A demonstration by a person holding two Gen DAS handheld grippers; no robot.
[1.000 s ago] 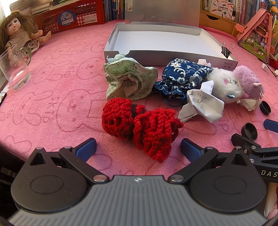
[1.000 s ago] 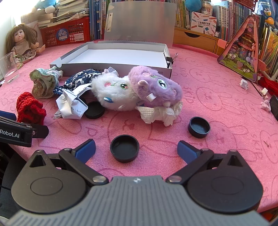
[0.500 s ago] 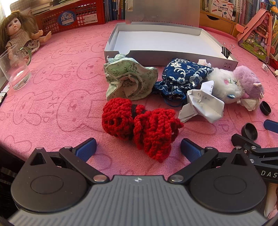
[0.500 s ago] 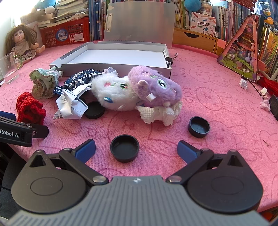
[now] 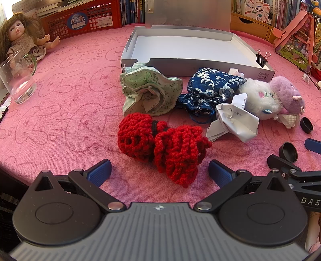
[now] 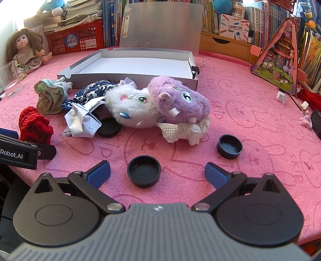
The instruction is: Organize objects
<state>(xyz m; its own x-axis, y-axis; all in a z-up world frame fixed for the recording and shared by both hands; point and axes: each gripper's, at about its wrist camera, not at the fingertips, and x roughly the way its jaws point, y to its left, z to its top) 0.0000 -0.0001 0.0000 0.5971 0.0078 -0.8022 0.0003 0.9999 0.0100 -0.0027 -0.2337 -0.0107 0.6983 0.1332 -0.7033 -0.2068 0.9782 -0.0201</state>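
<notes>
Crumpled paper [image 5: 234, 118]: "51÷8". Left tool [image 6: 18, 152]: "Robot.AI". Right tool [image 5: 307, 200]: "DAS".

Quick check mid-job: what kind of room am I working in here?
Probably a child's room or home study corner: a doll sits on the pink bunny-print tablecloth, plush toys lie beside an open box, and shelves of books line the back.

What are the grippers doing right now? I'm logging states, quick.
Left gripper: open, holding nothing, red knit piece lying between its fingers.
Right gripper: open, holding nothing, black cap between its fingers.
</notes>
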